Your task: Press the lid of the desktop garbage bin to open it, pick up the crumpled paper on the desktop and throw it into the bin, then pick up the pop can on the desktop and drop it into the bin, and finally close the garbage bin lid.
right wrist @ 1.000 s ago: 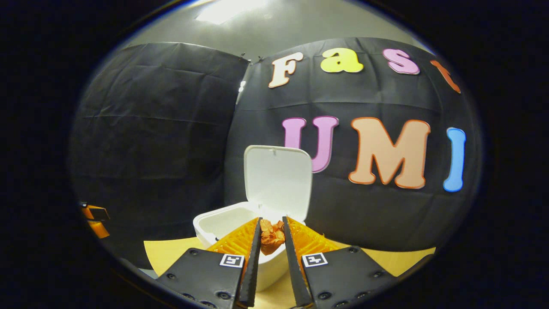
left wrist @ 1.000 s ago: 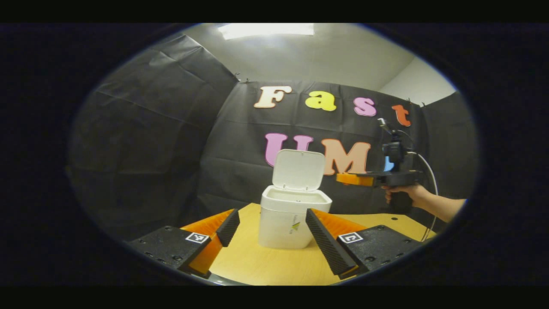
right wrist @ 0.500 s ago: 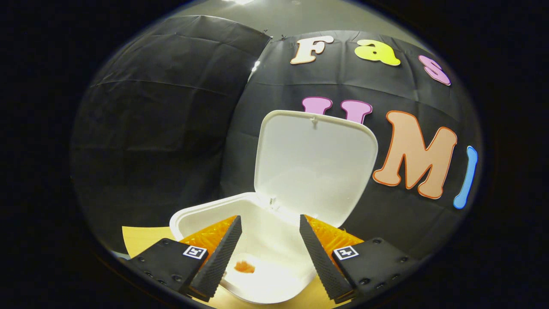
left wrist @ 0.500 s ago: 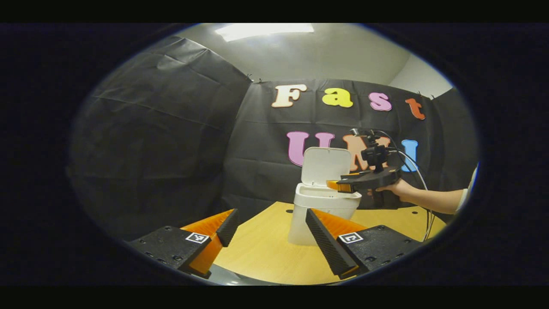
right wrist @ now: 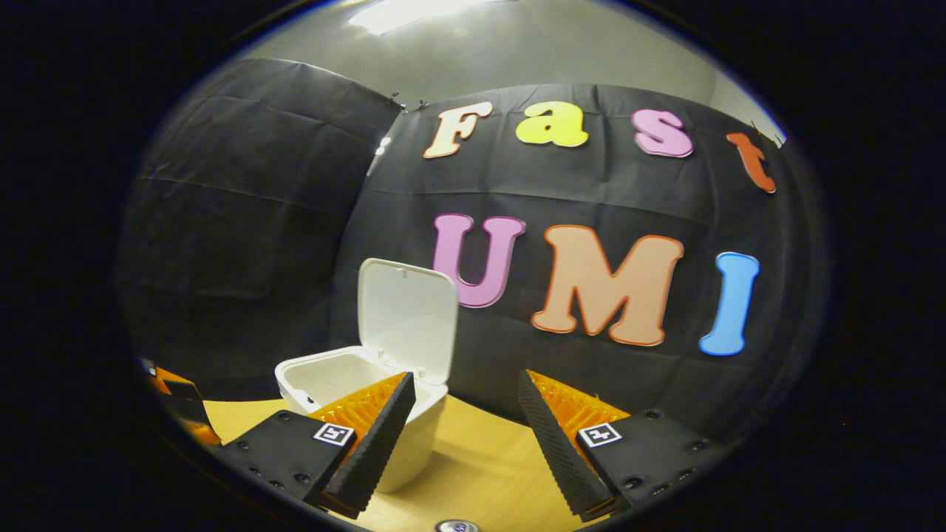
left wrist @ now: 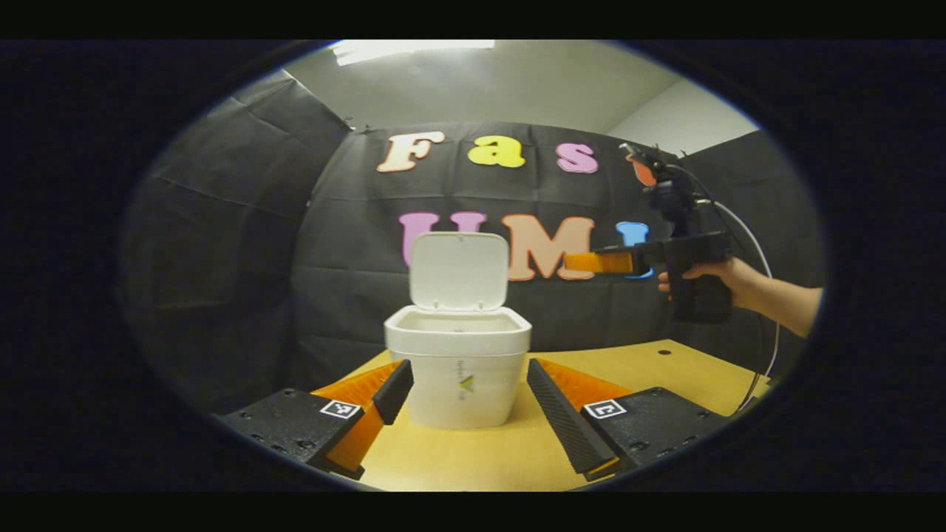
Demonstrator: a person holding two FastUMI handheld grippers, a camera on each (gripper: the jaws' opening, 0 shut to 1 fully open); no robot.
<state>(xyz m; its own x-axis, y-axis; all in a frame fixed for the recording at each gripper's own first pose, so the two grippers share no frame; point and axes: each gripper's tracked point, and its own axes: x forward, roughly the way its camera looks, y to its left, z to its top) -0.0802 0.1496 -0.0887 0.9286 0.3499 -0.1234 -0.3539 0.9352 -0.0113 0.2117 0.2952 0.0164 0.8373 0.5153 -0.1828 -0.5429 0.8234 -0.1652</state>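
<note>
Left gripper view: bin between parted tool fingers.

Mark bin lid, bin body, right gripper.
bin lid (left wrist: 458, 270), left gripper view, middle of the raised lid's inner face.
bin body (left wrist: 459, 384), left gripper view, front wall.
right gripper (right wrist: 462, 410), right gripper view, midway between its open fingertips.

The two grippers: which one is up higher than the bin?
The right gripper, held in a hand above the bin. The left gripper sits low by the desktop.
</note>
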